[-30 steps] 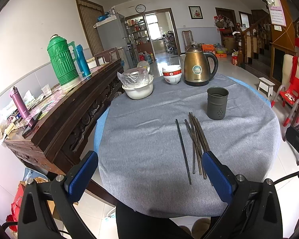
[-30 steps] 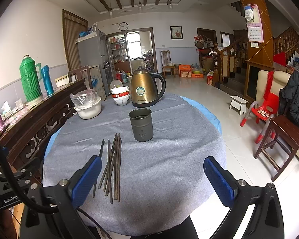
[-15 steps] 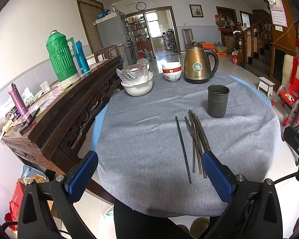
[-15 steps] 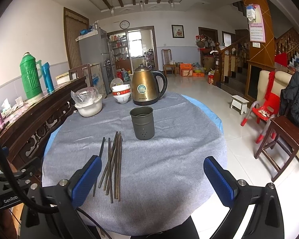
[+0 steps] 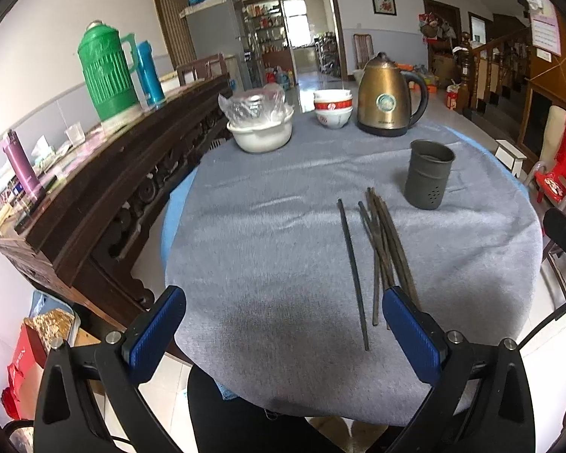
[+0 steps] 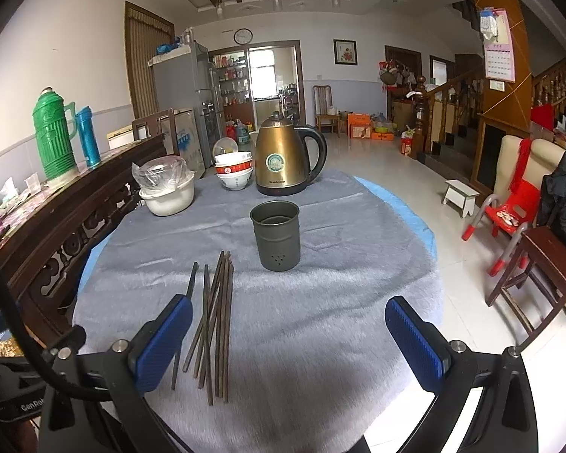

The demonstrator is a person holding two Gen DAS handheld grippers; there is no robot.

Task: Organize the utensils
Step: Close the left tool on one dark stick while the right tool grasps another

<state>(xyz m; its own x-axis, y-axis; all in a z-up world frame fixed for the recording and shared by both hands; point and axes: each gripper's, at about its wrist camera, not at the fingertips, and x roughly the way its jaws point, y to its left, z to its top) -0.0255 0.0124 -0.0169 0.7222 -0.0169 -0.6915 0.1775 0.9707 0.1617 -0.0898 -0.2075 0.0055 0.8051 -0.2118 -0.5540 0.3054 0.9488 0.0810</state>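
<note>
1. While you hold both tools over the near edge of the round table (image 5: 268, 226), your left gripper (image 5: 283, 326) has its blue pads spread wide with nothing between them; your right gripper (image 6: 288, 334) is spread just as wide and also holds nothing.
2. Your chopsticks (image 5: 386, 241) lie flat on the grey cloth (image 6: 320, 321) in a loose bundle, fanned and overlapping; in the left view the bundle's near ends run under the tip of the right-hand pad.
3. One dark chopstick (image 5: 352, 273) lies apart from the bundle, on its left side and roughly parallel to it — in the right view its lower part passes behind the left-hand pad.
4. Your dark metal holder (image 6: 276, 239) stands upright on the cloth, just beyond the far tips of the bundle and a little to their right; small holes show near its base, and I cannot tell whether anything is inside.
5. Farther back on the table you have a gold kettle (image 6: 283, 164), stacked bowls (image 6: 234, 173) beside it, and a white bowl with a plastic bag (image 6: 166, 188) — all well apart from the chopsticks.
6. Off to your left, a green flask (image 5: 105, 71) and a blue flask (image 5: 149, 70) stand on the dark wooden sideboard (image 5: 105, 188).
</note>
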